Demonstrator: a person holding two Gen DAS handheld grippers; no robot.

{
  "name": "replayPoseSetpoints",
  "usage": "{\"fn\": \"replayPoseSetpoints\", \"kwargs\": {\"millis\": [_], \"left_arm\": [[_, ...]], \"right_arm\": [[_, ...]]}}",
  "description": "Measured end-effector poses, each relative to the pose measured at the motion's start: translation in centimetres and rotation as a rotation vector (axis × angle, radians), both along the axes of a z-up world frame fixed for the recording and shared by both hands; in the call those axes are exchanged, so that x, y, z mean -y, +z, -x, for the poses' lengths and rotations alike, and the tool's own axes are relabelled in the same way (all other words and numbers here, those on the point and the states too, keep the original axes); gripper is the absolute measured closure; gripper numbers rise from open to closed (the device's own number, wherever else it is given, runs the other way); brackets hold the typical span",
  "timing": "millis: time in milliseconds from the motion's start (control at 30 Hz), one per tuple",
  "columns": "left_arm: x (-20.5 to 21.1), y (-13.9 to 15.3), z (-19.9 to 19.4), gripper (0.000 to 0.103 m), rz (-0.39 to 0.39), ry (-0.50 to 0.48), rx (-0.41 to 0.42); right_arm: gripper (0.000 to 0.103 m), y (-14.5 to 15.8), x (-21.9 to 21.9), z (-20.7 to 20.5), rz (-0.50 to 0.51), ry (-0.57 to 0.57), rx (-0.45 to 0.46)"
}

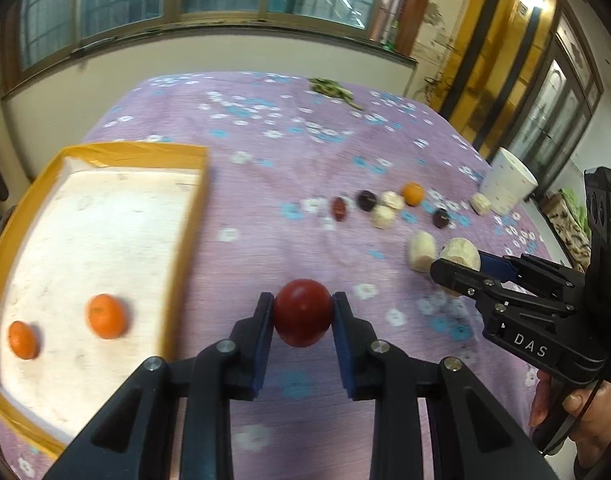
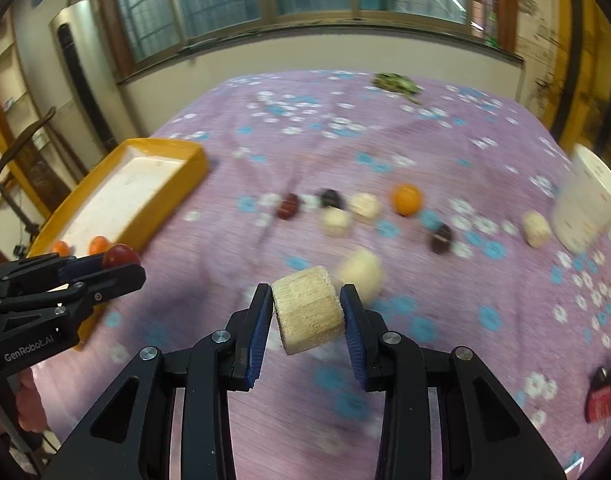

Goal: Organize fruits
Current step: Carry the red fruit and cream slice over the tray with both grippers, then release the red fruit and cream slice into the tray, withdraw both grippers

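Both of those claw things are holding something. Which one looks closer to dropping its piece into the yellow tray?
Probably the left. The left gripper holds a red fruit right beside the yellow tray, where two orange fruits already lie. The right gripper holds a pale cylinder farther from the tray, over the purple cloth.

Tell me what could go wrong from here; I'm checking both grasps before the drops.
The red fruit is round and pinched only at its sides by the left gripper, so it may roll out short of the yellow tray. The right gripper holds the pale cylinder piece tilted; it might twist loose.
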State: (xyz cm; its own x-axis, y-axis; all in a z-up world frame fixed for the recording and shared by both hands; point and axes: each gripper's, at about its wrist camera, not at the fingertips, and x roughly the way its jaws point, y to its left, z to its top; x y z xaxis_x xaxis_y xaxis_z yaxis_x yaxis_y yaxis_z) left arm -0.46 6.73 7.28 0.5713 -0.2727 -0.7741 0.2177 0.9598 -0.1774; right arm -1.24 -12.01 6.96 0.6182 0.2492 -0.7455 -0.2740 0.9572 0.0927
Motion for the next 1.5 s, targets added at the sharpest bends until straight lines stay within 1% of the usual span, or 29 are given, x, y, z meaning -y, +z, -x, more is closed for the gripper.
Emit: {"fn": "replayPoseSetpoints", "kwargs": {"millis": [200,367,567,700,833,967,1067,1300,1400,1433,1500], "left_arm": [[-5.5,0.1,-0.4,0.072,-0.005,0.084,-0.012],[-9.8,0.3,-1.0,0.072,-0.018,0.156,-0.005],[-14.6,-0.2,-2.8,0.072,-0.036,0.241,-0.012],[-17.5,-1.0,-4.3,0.072,-0.043,0.297,-0.029],[-19.6,-2.1,-5.7,0.072,-0.049,0.337,-0.061],[-20.2,-2.9,-6.3,0.072,-0.064,0.342,-0.084],[-20.4,-3.4,-6.6,0.072,-0.077,0.337,-0.093],[-20.9,-4.4,-6.9,0.072,-0.092,0.341,-0.122],[-20.8,-4.9,-7.0,0.072,-0.1,0.347,-0.147],[-20.8,-4.8,-7.0,0.071,-0.101,0.349,-0.145],[-20.9,-4.7,-7.0,0.061,-0.106,0.363,-0.144]], "right_arm": [[0.07,0.3,-6.3,-1.9,-0.018,0.1,-0.005],[0.07,0.6,-11.3,-3.7,-0.027,0.175,-0.009],[0.07,0.2,-16.5,-6.0,-0.039,0.24,-0.034],[0.07,-0.7,-19.8,-7.5,-0.029,0.278,-0.055],[0.07,-2.5,-22.6,-9.3,0.0,0.299,-0.09],[0.07,-3.9,-23.9,-10.3,0.018,0.301,-0.12],[0.07,-4.4,-24.0,-10.5,0.021,0.299,-0.133],[0.069,-4.8,-24.9,-10.3,0.064,0.328,-0.116],[0.069,-4.9,-25.1,-10.3,0.056,0.334,-0.123],[0.069,-4.9,-25.2,-10.4,0.051,0.337,-0.129],[0.069,-4.9,-25.2,-10.5,0.054,0.341,-0.137]]}}
